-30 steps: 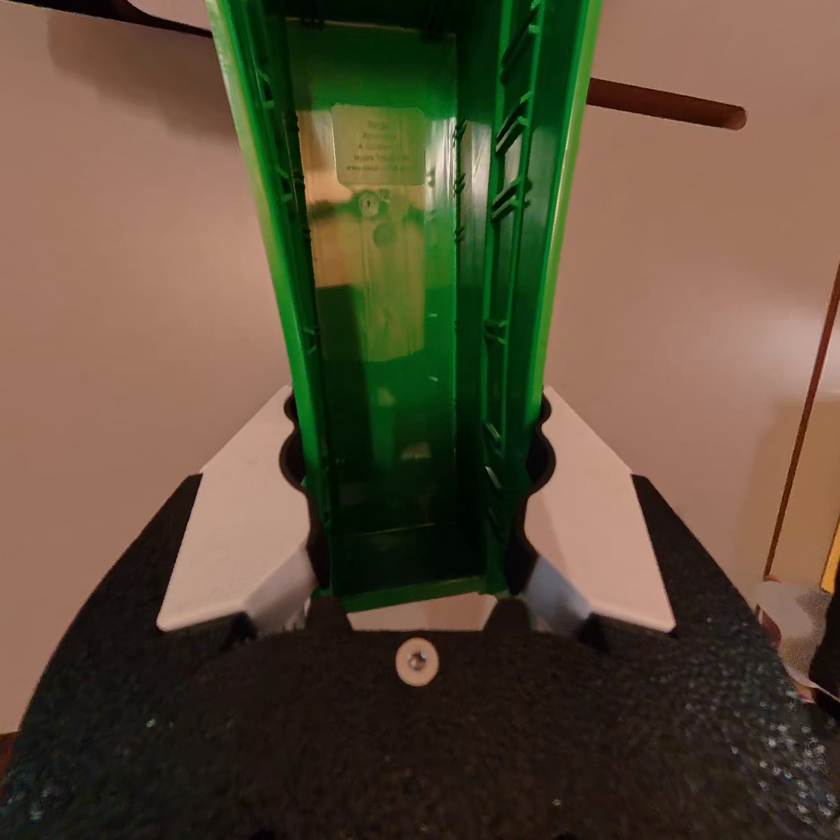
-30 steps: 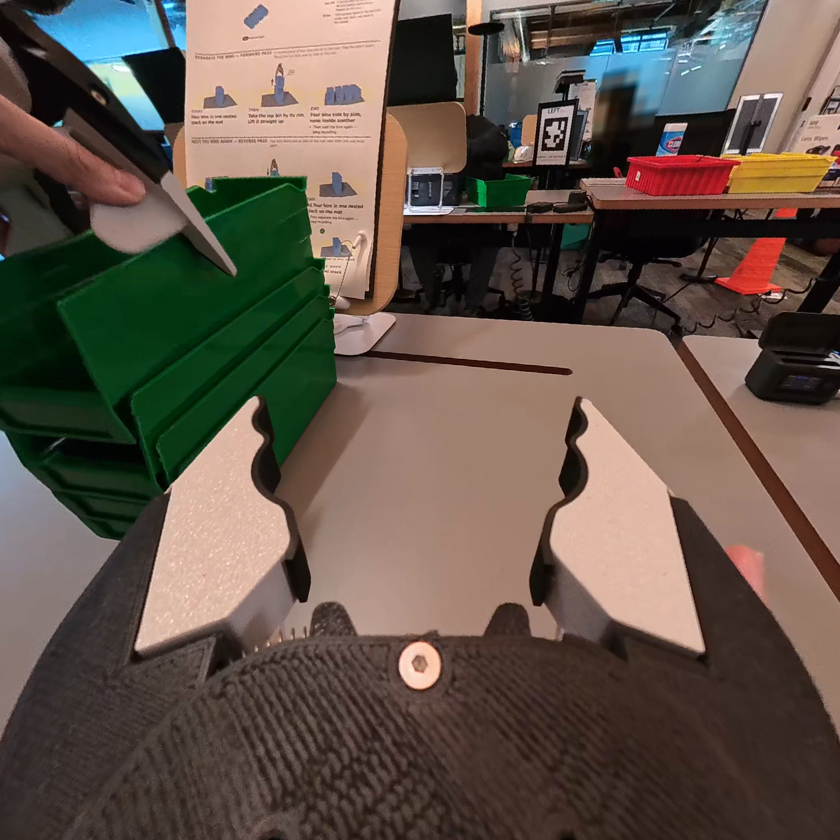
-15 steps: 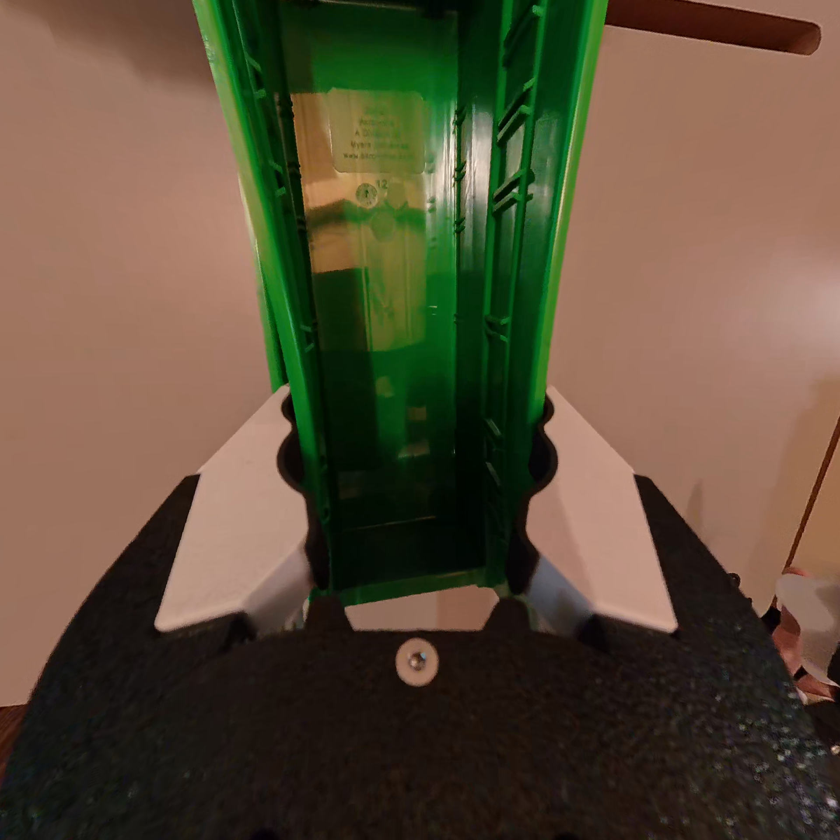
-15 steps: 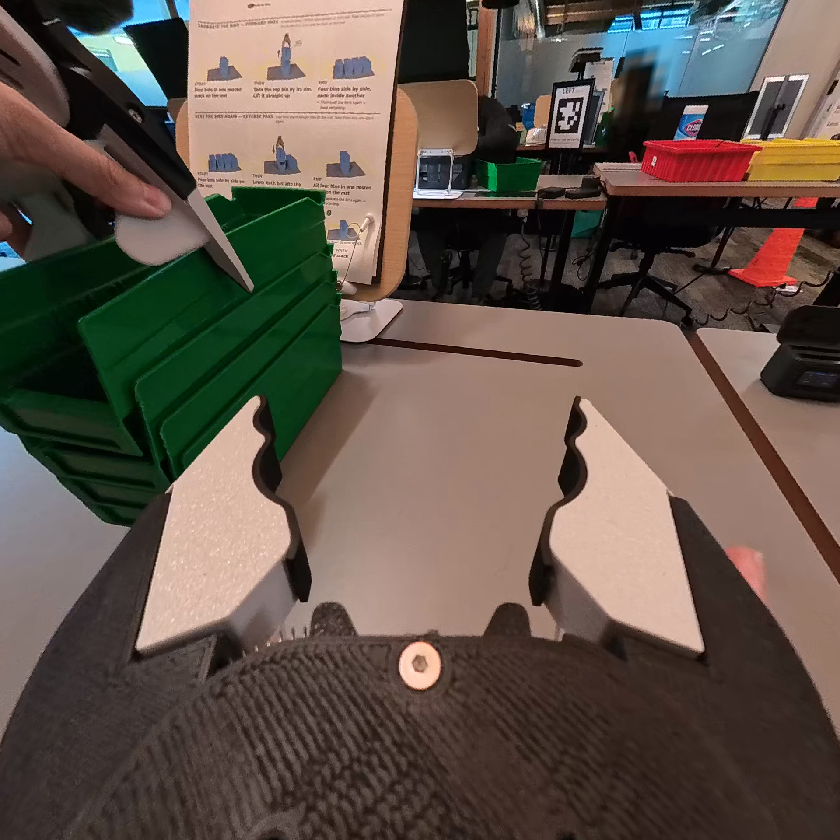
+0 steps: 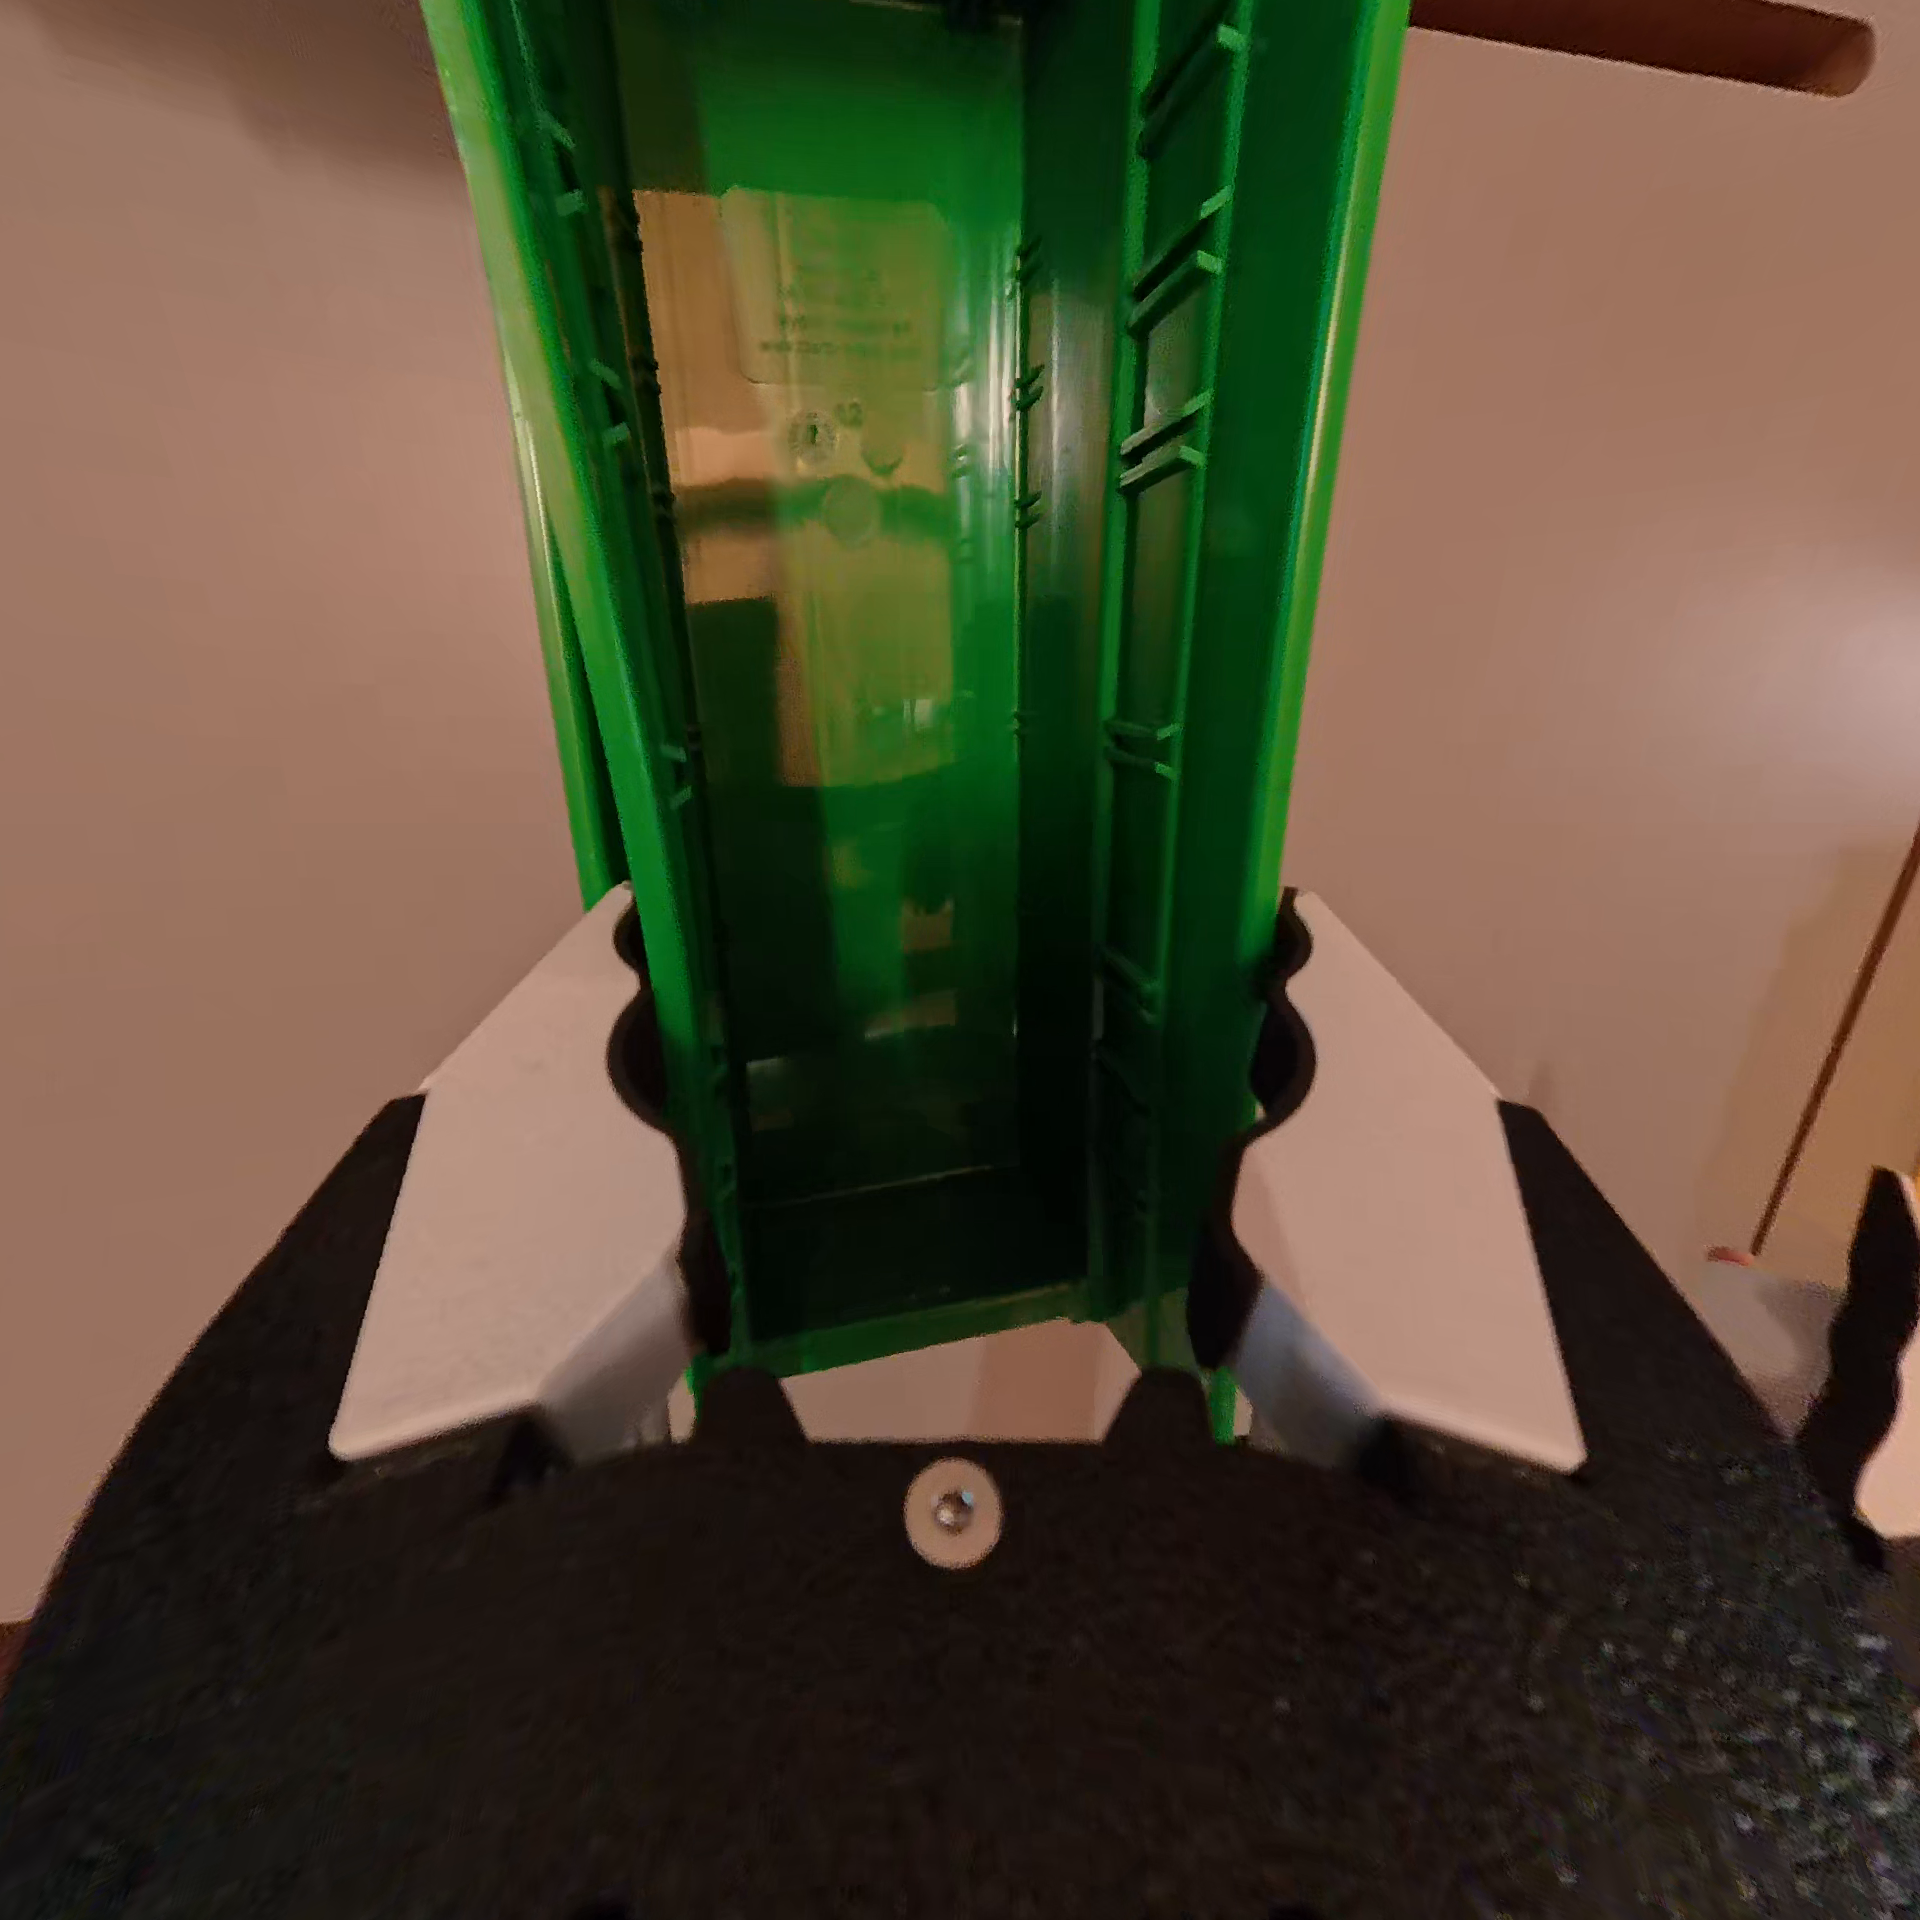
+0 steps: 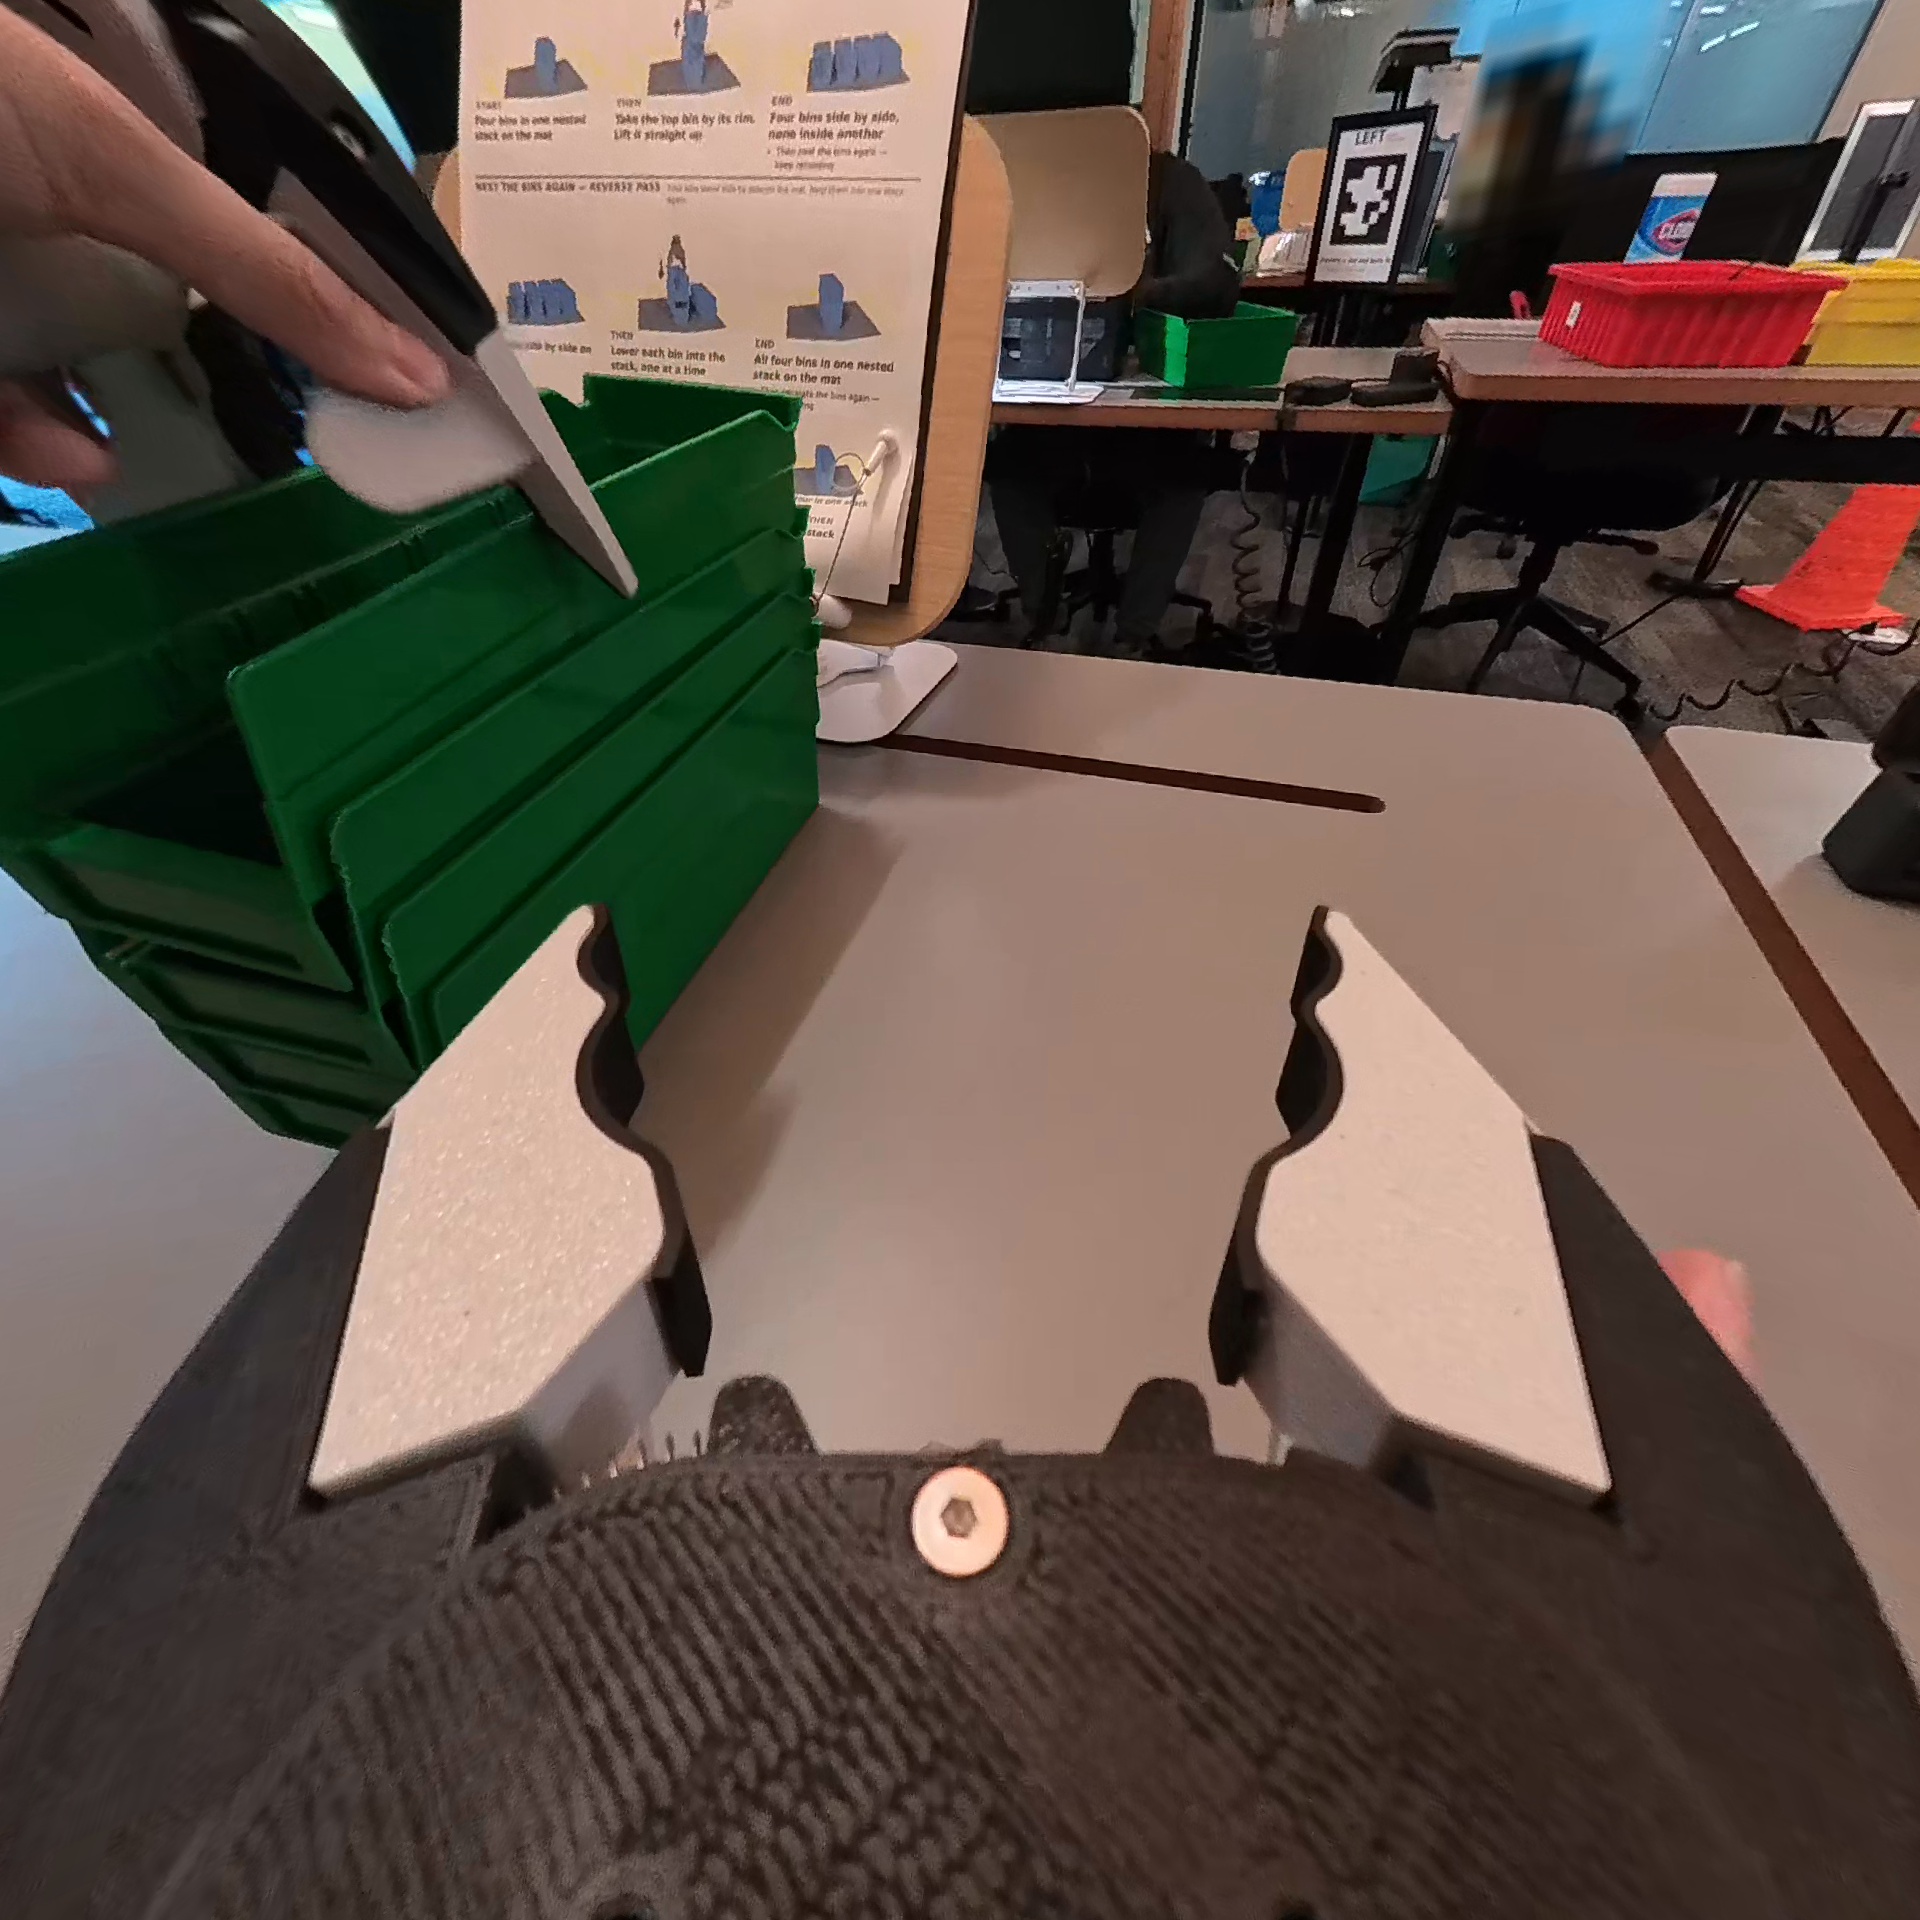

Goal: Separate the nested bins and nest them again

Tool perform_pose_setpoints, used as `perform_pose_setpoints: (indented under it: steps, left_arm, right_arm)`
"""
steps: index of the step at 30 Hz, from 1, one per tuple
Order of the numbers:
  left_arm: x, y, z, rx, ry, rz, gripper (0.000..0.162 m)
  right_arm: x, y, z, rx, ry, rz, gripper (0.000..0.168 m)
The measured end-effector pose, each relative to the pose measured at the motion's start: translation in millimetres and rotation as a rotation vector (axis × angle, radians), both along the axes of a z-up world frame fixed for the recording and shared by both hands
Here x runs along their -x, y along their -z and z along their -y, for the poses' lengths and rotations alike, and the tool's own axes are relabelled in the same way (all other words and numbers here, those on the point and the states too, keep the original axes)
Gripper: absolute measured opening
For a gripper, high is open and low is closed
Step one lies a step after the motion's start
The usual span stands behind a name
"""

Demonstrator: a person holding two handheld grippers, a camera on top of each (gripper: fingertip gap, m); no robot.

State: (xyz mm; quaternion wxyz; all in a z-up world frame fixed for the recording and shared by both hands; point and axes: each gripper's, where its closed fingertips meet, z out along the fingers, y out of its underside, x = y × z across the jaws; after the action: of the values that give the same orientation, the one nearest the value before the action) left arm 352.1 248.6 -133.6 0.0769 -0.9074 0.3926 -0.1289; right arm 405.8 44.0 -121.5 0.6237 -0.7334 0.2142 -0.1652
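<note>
Left gripper (image 5: pixel 956 1122) clamped on a green bin (image 5: pixel 883 727), jaws pressed against both side walls near one end. Seen from above through the left wrist view: looking straight down into the bin's long narrow inside, ribbed rims on either side, a pale label (image 5: pixel 836 286) on the glossy floor catching reflections. Beige bench (image 5: pixel 260 520) surface spread out on both sides of it, with a dark slot (image 5: pixel 1662 52) in the bench top peeking out at the upper right. A sliver of the other gripper's finger at the far right edge.

Over to the right wrist view: right gripper (image 6: pixel 961 1132) hanging above the bench (image 6: pixel 1039 987) with jaws spread wide, nothing between them, only bare grey surface. To the left, the stack of green bins (image 6: pixel 582 790) sitting on the bench, four stepped walls showing one behind another, the top bin tilted and partly lifted out of the ones beneath. Left gripper (image 6: pixel 561 520) up there on the top bin's rim, white finger tip touching the wall, a person's hand (image 6: pixel 156 281) wrapped around the gripper body.

Behind the stack, an instruction poster (image 6: pixel 707 260) on a stand, upright at the back edge of the bench. Farther off, other desks carrying a small green bin (image 6: pixel 1210 343), a red tray (image 6: pixel 1683 312) and a yellow tray (image 6: pixel 1870 322), a black-and-white marker sign (image 6: pixel 1371 197), and an orange cone (image 6: pixel 1849 561) on the floor. A dark device (image 6: pixel 1881 821) on the neighbouring bench at the right edge.
</note>
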Motion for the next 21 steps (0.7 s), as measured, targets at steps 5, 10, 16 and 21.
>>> perform_pose_setpoints:
  steps: [5,10,16,21]
  left_arm:
    - [-1.2,-7.8,-0.8,0.11,-0.013,0.118,0.108]
    - [-1.0,-8.8,3.6,0.117,0.044,0.119,0.109]
    - [1.0,-11.8,7.4,0.146,0.089,0.122,0.111]
    - [8.7,-37.9,0.6,0.097,0.168,0.14,0.11]
  right_arm:
    - [-1.6,0.4,0.8,-0.002,0.005,0.001,0.126]
    - [-1.8,1.6,0.0,0.0,0.007,-0.001,0.126]
    - [2.3,7.1,-6.6,0.035,-0.004,0.012,0.126]
    - [2.2,10.0,-8.7,0.057,-0.001,0.022,0.126]
